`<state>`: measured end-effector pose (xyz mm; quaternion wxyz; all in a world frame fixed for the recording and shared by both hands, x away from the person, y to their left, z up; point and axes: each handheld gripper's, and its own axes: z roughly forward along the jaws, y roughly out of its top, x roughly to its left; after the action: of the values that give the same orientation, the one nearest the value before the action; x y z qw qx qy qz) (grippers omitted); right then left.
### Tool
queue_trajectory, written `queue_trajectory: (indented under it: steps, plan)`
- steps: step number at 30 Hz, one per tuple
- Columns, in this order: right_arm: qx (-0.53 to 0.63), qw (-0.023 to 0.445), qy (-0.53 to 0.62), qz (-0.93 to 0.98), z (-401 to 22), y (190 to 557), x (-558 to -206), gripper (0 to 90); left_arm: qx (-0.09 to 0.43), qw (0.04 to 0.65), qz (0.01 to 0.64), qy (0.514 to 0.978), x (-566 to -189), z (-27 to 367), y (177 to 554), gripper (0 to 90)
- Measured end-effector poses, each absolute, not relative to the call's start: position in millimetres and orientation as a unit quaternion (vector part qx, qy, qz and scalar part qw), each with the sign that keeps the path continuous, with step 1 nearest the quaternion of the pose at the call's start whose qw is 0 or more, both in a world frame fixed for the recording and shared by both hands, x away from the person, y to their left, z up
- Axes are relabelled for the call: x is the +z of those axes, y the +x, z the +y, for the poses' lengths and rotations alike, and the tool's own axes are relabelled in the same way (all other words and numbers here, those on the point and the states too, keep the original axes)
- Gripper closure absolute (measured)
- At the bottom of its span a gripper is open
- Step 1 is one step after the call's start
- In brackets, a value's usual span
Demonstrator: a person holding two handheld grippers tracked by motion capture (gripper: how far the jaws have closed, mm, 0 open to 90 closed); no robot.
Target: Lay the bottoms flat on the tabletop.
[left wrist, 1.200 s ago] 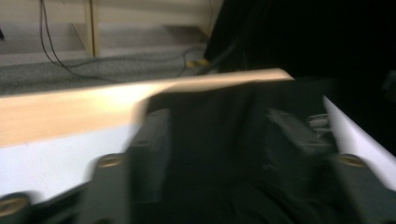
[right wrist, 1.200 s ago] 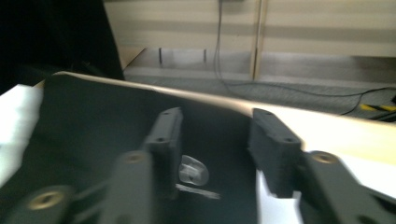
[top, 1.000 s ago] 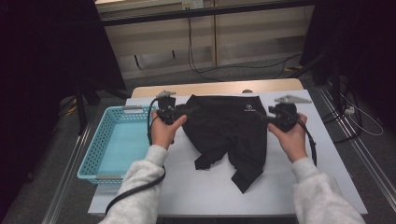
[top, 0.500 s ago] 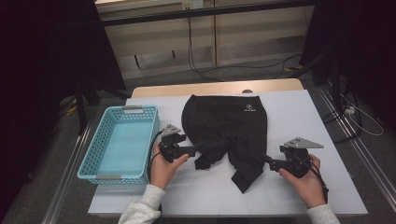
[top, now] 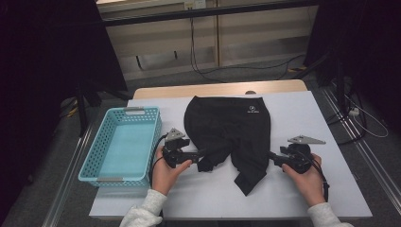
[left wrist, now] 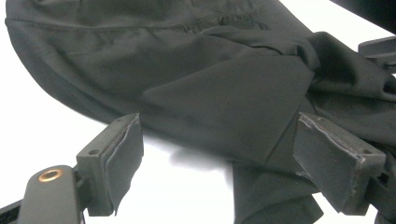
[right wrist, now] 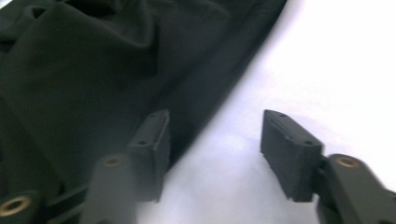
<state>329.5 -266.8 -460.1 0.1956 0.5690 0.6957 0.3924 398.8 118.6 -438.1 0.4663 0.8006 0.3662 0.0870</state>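
At mid-frame on the white table (top: 331, 123), your two grippers flank the lower part of the black garment (top: 227, 127).
The left gripper (top: 202, 153) points at a fold on the garment's lower left, jaws wide — cloth lies between the pads, unpinched. The right gripper (top: 271, 156) sits at the garment's right edge; its jaws have just been closing but stand apart, gripping nothing. A blue basket (top: 94, 161) is at the left.
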Motion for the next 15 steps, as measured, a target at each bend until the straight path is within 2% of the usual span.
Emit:
queue_trajectory:
  steps: [8, 14, 15]
  plan:
    - [0.383, 0.189, 0.571, 0.701, -258, 348, -465, 63.1, 0.084, 0.463, 0.36, 0.806, -440, 117, 395, 17.2]
    - [0.382, 0.187, 0.563, 0.709, -257, 355, -466, 89.5, 0.082, 0.463, 0.364, 0.804, -440, 119, 395, 17.2]
    - [0.388, 0.177, 0.558, 0.712, -258, 356, -466, 90.0, 0.083, 0.464, 0.363, 0.804, -440, 119, 394, 17.2]
